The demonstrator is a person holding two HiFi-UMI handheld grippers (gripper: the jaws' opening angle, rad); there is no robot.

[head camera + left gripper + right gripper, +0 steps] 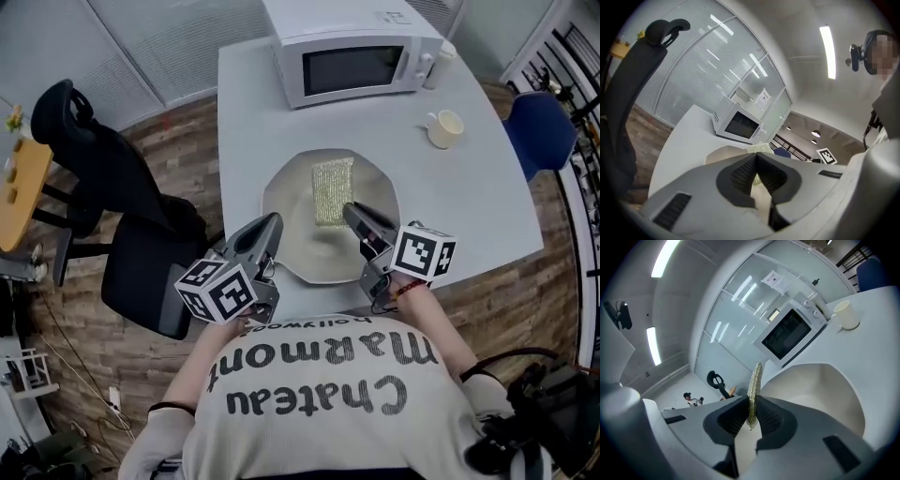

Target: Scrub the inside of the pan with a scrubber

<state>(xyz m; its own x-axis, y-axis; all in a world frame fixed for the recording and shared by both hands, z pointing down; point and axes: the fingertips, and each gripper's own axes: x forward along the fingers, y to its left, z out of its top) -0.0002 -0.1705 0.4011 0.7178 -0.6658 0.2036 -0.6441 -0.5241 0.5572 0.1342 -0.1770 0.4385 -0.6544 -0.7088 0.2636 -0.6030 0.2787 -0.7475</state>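
A cream pan [281, 183] with angled sides sits on the white table [244, 112], in front of me. A glittery green-gold scrubber [333, 190] hangs over the pan's inside, and my right gripper [350, 208] is shut on its near edge. In the right gripper view the scrubber [755, 380] stands edge-on between the pads, above the pan [825, 390]. My left gripper [277, 221] is shut at the pan's left rim. In its own view the jaws [756, 157] meet with nothing seen between them, and the pan [723, 153] and scrubber [759, 148] lie just beyond.
A white microwave [352, 52] stands at the table's back, with a cream cup [446, 127] to its right. A black office chair [112, 187] is at the table's left, and a blue chair [539, 127] at the right.
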